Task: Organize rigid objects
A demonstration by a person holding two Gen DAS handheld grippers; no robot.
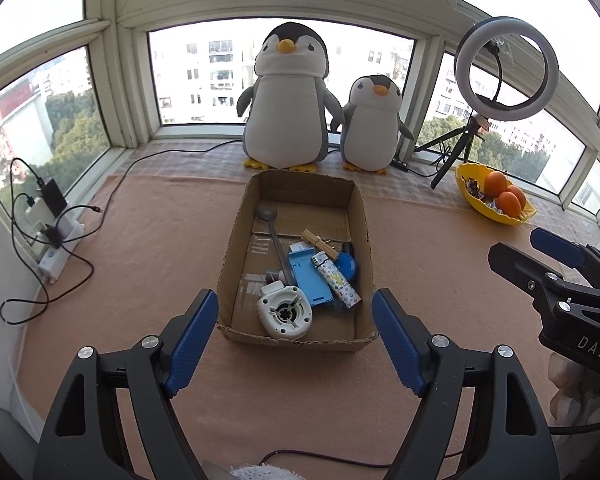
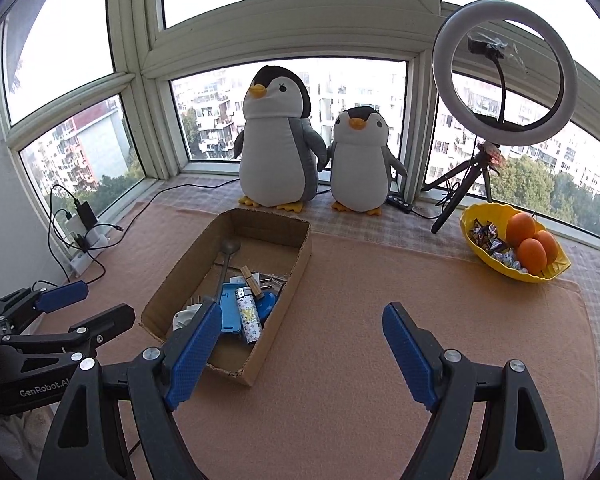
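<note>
Left wrist view is showing the left gripper (image 1: 292, 346) hanging released, jaws standing wide with nothing between them, aimed down at the near end of the cardboard box (image 1: 236, 240). Box is sitting at twelve o'clock from the jaws, near wall just beyond the fingertips. Rigid objects are lying piled at its near end: white round device (image 1: 286, 312), blue plastic tray (image 1: 308, 278), patterned lighter (image 1: 336, 278), wooden clothespin (image 1: 320, 242), grey spoon (image 1: 274, 236) running toward the far wall. Judgement: items are sitting gathered in one container, so sorting appears largely complete. Right gripper (image 1: 540, 256) is showing at three o'clock, clear of the box.

Right wrist view is showing the right gripper (image 2: 304, 354) likewise unclenched and empty, hovering over bare pink mat (image 2: 380, 300). Box (image 2: 284, 284) is lying at ten to eleven o'clock, its near corner partly hidden behind the left finger. Lighter (image 2: 248, 314) and tray (image 2: 229, 312) are resting inside. Left gripper (image 2: 84, 302) is sitting at nine o'clock. Yellow fruit bowl (image 2: 476, 216) is standing at two o'clock, well apart. Judgement: both tools appear parked clear of the load.
</note>
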